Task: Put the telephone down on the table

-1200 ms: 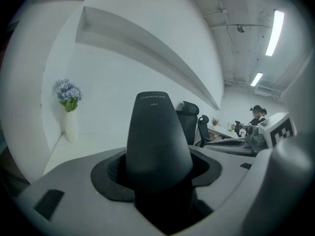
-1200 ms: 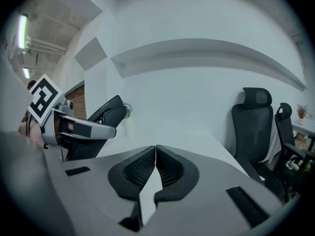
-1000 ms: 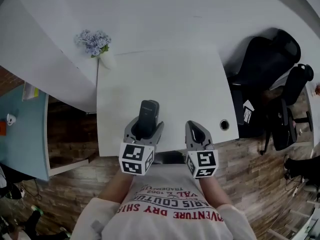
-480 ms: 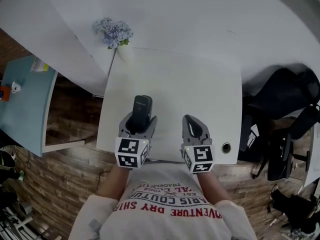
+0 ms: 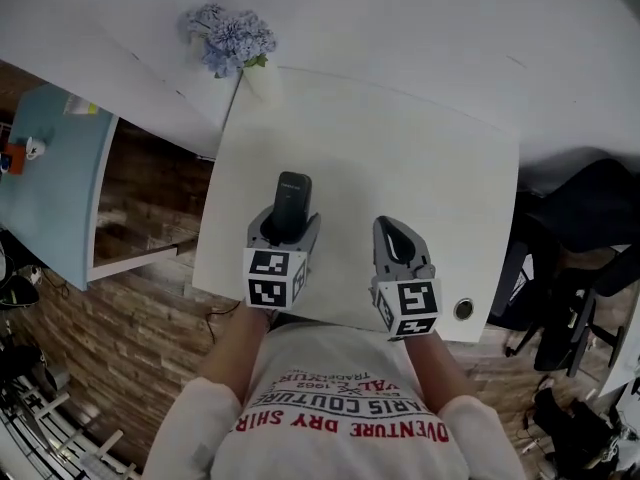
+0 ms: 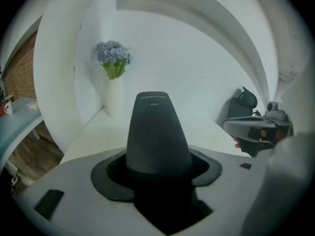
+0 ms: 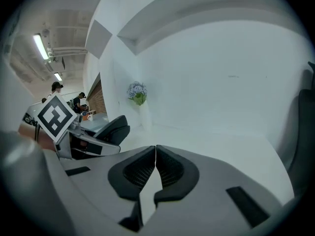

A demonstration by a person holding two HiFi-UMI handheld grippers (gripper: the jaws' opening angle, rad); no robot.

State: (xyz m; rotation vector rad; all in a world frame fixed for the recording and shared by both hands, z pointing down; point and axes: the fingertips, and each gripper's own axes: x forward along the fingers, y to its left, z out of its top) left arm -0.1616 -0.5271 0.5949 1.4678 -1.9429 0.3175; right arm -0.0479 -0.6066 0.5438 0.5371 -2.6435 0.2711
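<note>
Two grippers hang above the near half of the white table [image 5: 400, 158], and only the left gripper [image 5: 285, 224] carries anything. Its jaws stand wide, pressed on the lower end of the telephone [image 6: 157, 132], which sticks out forward past the pads, clear of the tabletop. The right gripper [image 7: 155, 149] is empty, its ribbed pads closed against each other, just beside the left one.

The step in hand looks like the lowering itself. To do it well, bring the handset down with its long side level, so that it meets the table flat rather than on its far tip. Choose a bare spot near the middle, well apart from the vase of blue flowers [image 5: 232, 38] at the far corner and off the near edge. The jaws should part only once the body rests on the surface; letting go sooner risks a drop and a skid on the smooth top. Backing the gripper straight out along the handset should then keep the pads from dragging it.

The telephone is a dark, matte cordless handset, slim, with rounded corners and a small line of pale print near its far end. No keys show on the face that the views catch, so which side faces up I cannot tell
</note>
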